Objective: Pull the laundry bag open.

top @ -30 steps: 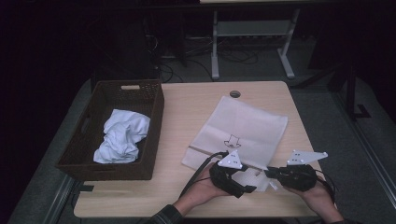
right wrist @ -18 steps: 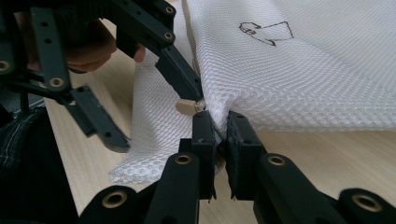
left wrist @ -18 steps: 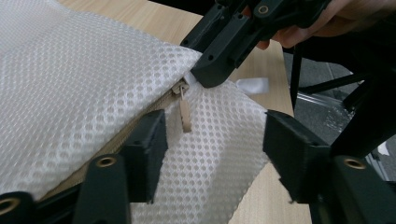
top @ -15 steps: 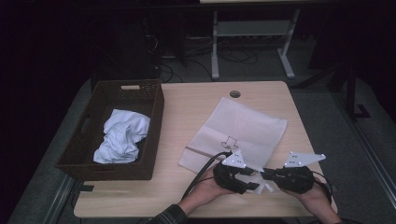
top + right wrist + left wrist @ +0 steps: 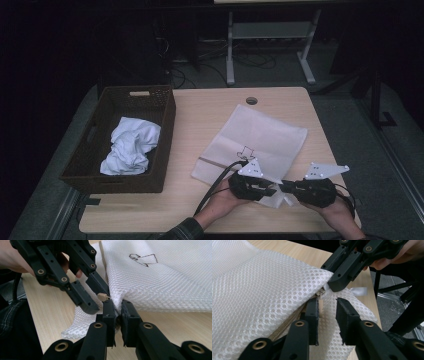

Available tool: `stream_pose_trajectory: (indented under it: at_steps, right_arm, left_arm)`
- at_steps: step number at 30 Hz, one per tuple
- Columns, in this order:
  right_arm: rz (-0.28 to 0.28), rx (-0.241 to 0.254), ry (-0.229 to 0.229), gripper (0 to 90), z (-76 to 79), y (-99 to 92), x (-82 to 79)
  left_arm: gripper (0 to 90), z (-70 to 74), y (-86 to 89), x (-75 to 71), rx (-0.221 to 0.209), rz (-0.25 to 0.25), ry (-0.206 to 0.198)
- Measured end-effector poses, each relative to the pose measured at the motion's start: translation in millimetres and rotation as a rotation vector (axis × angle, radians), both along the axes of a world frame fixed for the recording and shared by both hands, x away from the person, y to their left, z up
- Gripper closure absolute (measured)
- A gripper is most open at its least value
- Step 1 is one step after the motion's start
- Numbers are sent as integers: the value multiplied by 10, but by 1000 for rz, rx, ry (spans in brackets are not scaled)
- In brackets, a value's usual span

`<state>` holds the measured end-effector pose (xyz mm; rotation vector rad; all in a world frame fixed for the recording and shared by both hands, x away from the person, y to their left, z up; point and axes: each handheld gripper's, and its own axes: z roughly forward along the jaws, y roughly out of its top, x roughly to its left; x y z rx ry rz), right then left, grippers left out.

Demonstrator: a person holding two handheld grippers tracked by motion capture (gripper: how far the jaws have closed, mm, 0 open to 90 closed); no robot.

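table: light wooden table (image 5: pixel 200 120), dark room behind.
bag: white mesh zip bag (image 5: pixel 260 137), just beyond both grippers.
right gripper (image 5: pixel 118 308): clamped on bag's corner.
left gripper (image 5: pixel 327 308): jaws just closing, small beige zip tab (image 5: pixel 321 293) between, not squeezed yet.

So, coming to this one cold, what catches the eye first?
The white mesh bag lying on the table, with both grippers meeting at its near corner: the right gripper pinches the mesh there, while the left gripper, its jaws just closing, brackets the zipper pull without yet pressing it. Next, at the table's left, the dark basket holding a crumpled white cloth.
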<state>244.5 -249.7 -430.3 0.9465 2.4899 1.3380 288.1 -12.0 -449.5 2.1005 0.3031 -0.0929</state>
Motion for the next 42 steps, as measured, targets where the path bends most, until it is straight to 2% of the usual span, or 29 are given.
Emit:
stream_pose_trajectory:
  at_steps: [6, 14, 21, 28, 34, 37, 38, 39, 40, 41, 42]
  right_arm:
    - [0, 0, -6, 822, -1, 0, -2]
    - [-5, 3, -10, 822, 7, -3, -13]
    - [-4, -2, -12, 825, 7, 5, -22]
    - [-7, 4, -20, 830, 21, 6, -31]
    - [-12, -8, -21, 834, 24, 21, -40]
    - [-16, -15, -25, 837, 26, 26, -46]
    - [-24, -15, -26, 837, 31, 6, -44]
    - [-24, 13, -19, 837, 39, -47, -40]
    - [-24, 13, -19, 837, 39, -47, -40]
    - [-22, 18, -18, 837, 39, -49, -44]
    - [-18, 10, -23, 836, 37, -40, -48]
  left_arm:
    - [829, 6, -20, 20, 8, 5, -2]
    - [865, 21, -16, 51, 12, 20, 20]
    - [875, 54, -16, 31, 34, 37, 21]
    - [877, 73, -4, 30, 34, 45, 21]
    - [878, 73, -6, 26, 49, 51, 21]
    - [879, 75, 24, 30, 82, 78, -13]
    - [879, 71, 62, 67, 60, 85, 32]
    - [878, 96, 88, 71, 48, 72, 43]
    - [877, 96, 88, 71, 48, 72, 43]
    - [877, 103, 82, 57, 62, 70, 22]
    - [877, 100, 82, 56, 68, 67, 18]
